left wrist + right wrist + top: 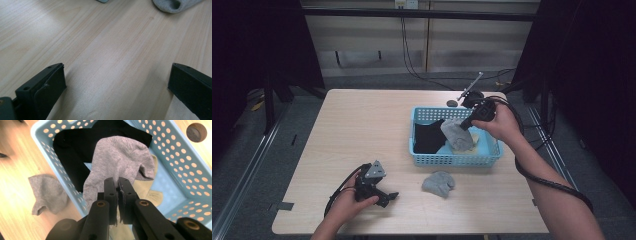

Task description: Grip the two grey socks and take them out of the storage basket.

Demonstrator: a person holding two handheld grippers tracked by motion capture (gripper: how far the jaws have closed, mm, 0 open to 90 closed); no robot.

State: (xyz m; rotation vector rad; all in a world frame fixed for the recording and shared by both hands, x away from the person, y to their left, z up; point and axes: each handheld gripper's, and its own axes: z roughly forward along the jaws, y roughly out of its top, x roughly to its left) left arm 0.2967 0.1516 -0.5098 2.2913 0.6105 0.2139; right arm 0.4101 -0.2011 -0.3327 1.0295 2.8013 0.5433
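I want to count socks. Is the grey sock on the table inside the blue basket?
No, the grey sock lies on the table outside the blue basket.

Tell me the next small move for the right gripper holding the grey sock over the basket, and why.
Probably carry it clear of the basket's near wall and set it beside the other grey sock on the table. The right gripper is shut on a grey sock, lifted above the blue basket, where a black sock and a beige one remain. The left gripper rests open.
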